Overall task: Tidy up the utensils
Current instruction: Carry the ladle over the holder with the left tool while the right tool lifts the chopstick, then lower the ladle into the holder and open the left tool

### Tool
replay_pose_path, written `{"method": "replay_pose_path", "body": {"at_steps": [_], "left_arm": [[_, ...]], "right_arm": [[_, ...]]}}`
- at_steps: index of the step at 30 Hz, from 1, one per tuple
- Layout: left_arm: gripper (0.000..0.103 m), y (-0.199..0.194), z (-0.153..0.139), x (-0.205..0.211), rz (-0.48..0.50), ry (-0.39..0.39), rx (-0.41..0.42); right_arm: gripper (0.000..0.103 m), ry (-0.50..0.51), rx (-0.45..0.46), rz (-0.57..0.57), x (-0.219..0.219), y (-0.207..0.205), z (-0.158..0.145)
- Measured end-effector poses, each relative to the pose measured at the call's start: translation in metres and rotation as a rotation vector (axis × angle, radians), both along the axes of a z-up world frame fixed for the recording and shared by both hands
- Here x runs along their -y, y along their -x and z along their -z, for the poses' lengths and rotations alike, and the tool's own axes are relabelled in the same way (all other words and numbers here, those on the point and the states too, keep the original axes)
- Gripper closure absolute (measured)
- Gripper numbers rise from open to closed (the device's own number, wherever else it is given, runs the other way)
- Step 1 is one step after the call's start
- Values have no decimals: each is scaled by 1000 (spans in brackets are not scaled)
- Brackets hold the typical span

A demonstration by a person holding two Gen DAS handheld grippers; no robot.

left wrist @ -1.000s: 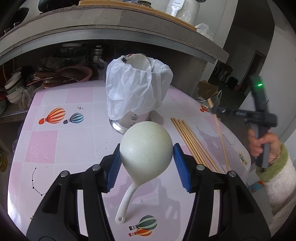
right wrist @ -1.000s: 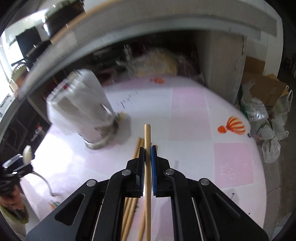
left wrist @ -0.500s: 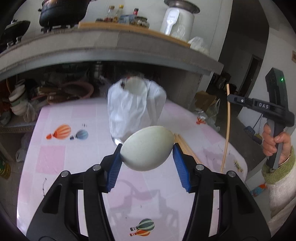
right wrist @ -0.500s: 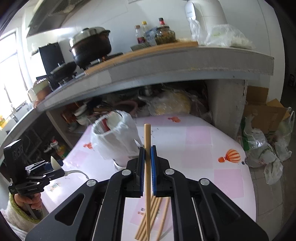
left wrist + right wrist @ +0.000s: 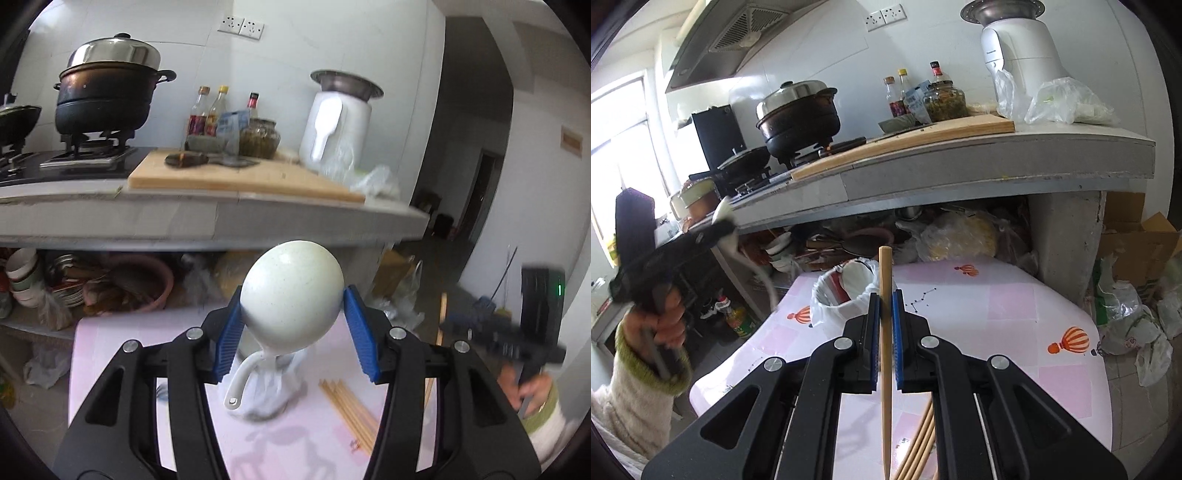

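Both utensils are lifted clear of the surface (image 5: 997, 306) for carriage to the bag-lined holder (image 5: 846, 291). To do this step well, each utensil should be brought above the holder's open mouth and tipped so its long end points down, then lowered inside the rim before the pads let go; the loose bag lining could snag a tip, so entry near the middle of the mouth is safer.

The left hand-held gripper (image 5: 291, 325) is half spread, its blue pads pressed on either side of the white ladle (image 5: 291, 291); the bowl stands up between the pads and the handle curves down below them. The holder lies beyond and below, largely hidden by the bowl.

The right hand-held gripper (image 5: 885, 332) is clamped narrowly on one wooden chopstick (image 5: 885, 295), held upright, its top above the pads. The holder sits just ahead, slightly left. The remaining chopsticks (image 5: 919, 443) lie on the surface beneath.
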State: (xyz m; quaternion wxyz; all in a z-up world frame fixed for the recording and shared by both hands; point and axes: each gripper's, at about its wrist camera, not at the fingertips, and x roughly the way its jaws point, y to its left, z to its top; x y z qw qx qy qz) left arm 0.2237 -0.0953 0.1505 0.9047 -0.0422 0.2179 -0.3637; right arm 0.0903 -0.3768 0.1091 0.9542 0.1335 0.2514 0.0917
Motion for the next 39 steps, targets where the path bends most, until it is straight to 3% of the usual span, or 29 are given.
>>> {"method": "replay_pose_path", "body": {"at_steps": [6, 17, 26, 32, 34, 39], "left_arm": [[52, -47, -3, 22, 36, 93, -44], [52, -88, 59, 44, 9, 61, -79], [52, -86, 101, 45, -8, 11, -60], [52, -79, 110, 47, -9, -17, -59], [45, -75, 111, 46, -13, -21, -58], [44, -68, 113, 40, -20, -17, -60]], "right_arm": [[96, -19, 17, -11, 3, -3, -6], [96, -45, -6, -20, 8, -13, 4], [96, -40, -21, -18, 9, -13, 8], [96, -39, -25, -19, 9, -11, 8], [96, -37, -24, -19, 9, -11, 8], [96, -30, -20, -21, 6, -8, 5]]}}
